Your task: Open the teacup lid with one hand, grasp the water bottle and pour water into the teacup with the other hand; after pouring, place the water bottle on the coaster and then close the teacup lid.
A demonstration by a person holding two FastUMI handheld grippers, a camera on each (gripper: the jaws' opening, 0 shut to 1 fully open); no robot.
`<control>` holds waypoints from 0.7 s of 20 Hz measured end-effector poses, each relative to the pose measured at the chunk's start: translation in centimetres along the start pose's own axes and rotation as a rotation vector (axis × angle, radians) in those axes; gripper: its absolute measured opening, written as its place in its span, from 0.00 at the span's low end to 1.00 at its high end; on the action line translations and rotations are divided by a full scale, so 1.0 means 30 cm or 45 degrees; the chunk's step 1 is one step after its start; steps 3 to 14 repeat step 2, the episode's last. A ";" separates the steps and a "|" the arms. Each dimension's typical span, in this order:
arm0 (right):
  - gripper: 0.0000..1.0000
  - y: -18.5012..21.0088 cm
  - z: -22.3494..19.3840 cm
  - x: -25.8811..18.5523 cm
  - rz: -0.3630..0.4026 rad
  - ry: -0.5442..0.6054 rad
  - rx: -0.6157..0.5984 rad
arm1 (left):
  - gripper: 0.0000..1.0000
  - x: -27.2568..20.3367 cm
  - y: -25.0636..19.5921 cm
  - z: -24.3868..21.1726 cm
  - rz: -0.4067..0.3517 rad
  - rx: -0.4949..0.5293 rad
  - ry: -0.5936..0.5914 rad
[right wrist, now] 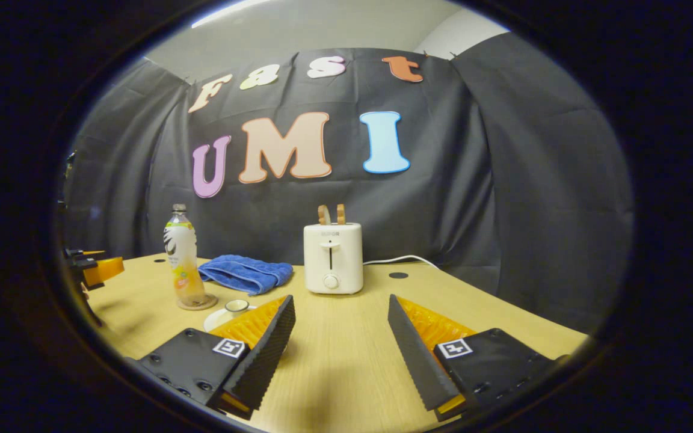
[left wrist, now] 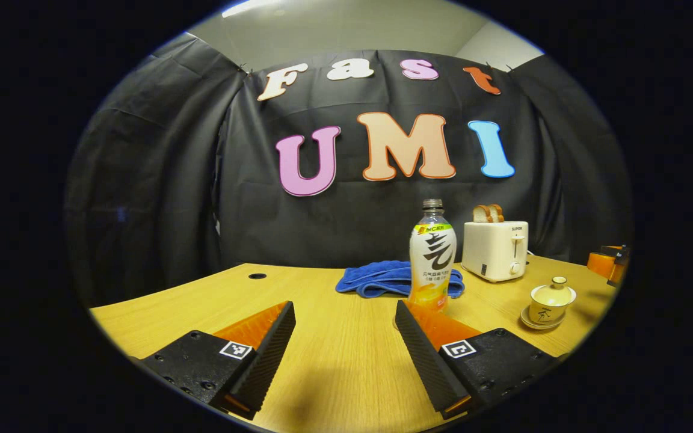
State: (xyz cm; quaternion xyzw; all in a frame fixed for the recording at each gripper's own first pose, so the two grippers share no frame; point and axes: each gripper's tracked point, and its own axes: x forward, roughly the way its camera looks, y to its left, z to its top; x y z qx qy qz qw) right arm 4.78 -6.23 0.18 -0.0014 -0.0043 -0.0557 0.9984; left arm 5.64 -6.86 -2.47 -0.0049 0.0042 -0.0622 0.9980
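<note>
On the coaster (right wrist: 197, 303) stands the bottle (right wrist: 183, 261), both tools wide apart.

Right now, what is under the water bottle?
The water bottle stands on a round coaster on the wooden table. The coaster's middle is covered by the bottle, so only its rim can be seen.

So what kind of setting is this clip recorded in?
Probably a staged recording booth, not a real kitchen: black cloth hangs as walls behind a wooden table, and household props, a toaster, bottle and teacup, stand on it.
</note>
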 end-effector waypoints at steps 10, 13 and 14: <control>0.94 0.000 0.001 -0.001 0.000 0.000 0.000 | 0.98 -0.003 -0.003 0.000 0.000 -0.001 0.001; 0.94 0.000 0.001 -0.001 0.000 0.000 0.000 | 0.98 -0.003 -0.003 0.000 0.000 -0.001 0.001; 0.94 0.000 0.001 -0.001 0.000 0.000 0.000 | 0.98 -0.003 -0.003 0.000 0.000 -0.001 0.001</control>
